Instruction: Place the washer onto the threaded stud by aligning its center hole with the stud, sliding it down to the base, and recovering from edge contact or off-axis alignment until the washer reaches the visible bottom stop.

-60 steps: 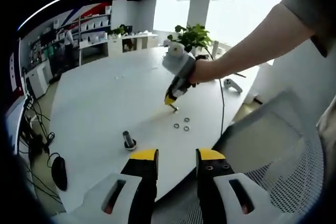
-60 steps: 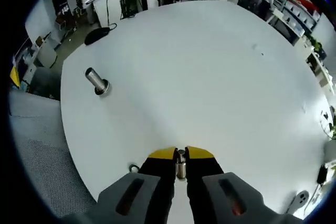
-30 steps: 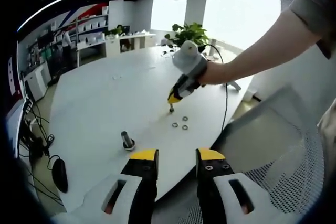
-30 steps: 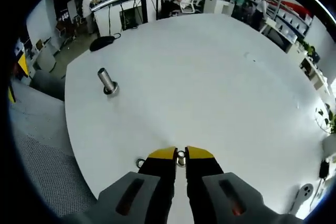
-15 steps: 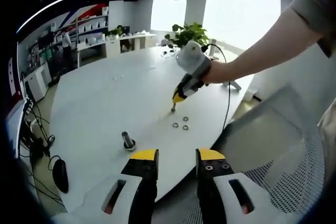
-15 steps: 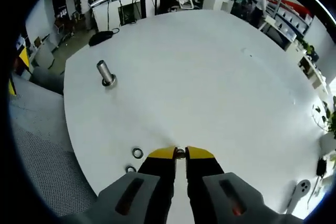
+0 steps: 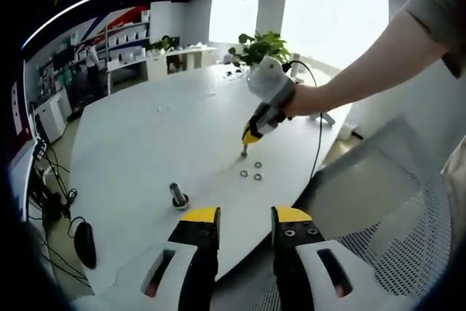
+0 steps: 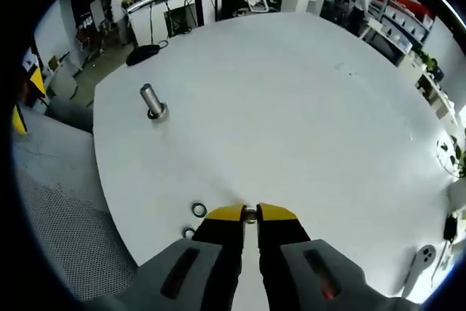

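Right gripper [image 8: 250, 214]: jaws narrow, pinched on a small washer [image 8: 250, 213] held edge-on between the yellow tips. In the left gripper view, it [image 7: 245, 148] hangs tip-down just above the table [image 7: 138, 143], at 12 o'clock from the two spare washers.

Left gripper [image 7: 245, 218]: jaws parted, nothing between them; held off the near table edge, well apart from the work.

Stud [image 8: 153, 101]: upright on its round base, bare, no washer on it. In the right gripper view it stands at 10 o'clock from the tips, well apart. In the left gripper view the stud [image 7: 177, 194] sits at 8 o'clock from the right gripper.

Spare washers [image 8: 199, 210]: two, flat on the table, just beside the right jaws at 9 o'clock; in the left gripper view the pair [image 7: 250, 175] lies side by side.

Other: mesh chair [image 7: 378, 231]; plant [image 7: 262, 47]; a controller [image 8: 420, 258] near the table's far edge.

Step in hand, as judged: carry the gripped washer to the stud. To do it well:
- lift clear of the spares before travelling;
- turn the washer flat, hole facing down, before reaching the stud top;
- centre the hole over the stud axis, then lower straight;
- if the rim catches the threads, back off slightly, level, re-centre;
- release only once it can drop to the base.
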Available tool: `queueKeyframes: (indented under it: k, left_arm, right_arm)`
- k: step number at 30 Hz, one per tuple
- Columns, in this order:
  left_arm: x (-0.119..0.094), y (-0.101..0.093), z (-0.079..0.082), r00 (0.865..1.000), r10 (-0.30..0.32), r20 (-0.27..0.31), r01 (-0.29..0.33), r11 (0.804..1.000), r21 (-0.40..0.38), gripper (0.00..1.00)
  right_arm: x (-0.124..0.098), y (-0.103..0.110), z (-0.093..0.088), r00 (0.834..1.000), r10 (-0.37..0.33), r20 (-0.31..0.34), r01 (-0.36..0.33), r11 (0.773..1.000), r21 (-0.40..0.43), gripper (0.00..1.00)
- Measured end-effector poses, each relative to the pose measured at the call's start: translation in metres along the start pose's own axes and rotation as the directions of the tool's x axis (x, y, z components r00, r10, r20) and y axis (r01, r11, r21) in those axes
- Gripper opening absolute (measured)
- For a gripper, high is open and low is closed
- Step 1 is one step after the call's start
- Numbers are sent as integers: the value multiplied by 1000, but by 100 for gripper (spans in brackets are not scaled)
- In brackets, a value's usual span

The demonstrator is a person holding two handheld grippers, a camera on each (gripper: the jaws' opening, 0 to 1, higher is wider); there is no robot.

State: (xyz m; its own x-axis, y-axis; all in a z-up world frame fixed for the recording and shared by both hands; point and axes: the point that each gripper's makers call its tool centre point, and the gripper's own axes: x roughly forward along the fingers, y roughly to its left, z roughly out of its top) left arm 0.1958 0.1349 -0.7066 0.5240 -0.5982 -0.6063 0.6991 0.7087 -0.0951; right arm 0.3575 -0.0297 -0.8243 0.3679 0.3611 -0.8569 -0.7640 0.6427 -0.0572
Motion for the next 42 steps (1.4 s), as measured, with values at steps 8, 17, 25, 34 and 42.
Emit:
queueKeyframes:
  k: [8,17,25,34,42]
  left_arm:
    - [0,-1,1,1000,-4,2,4,1000,1,26]
    - [0,-1,0,1000,-6,2,6,1000,2,26]
    - [0,-2,0,1000,-8,2,8,1000,4,26]
    - [0,-2,0,1000,-11,-1,11,1000,3,26]
    - [0,-2,0,1000,-14,1,14,1000,1,26]
  right_arm:
    - [1,5,2,1000,7,-10,-7,999,-35,9]
    - [3,3,-2,999,5,-52,-11,994,-112,10]
    - [5,0,-3,998,5,-68,-12,994,-106,10]
    - [5,2,-5,996,6,-84,-17,992,-123,11]
    - [1,2,-5,997,4,-76,-12,994,-112,12]
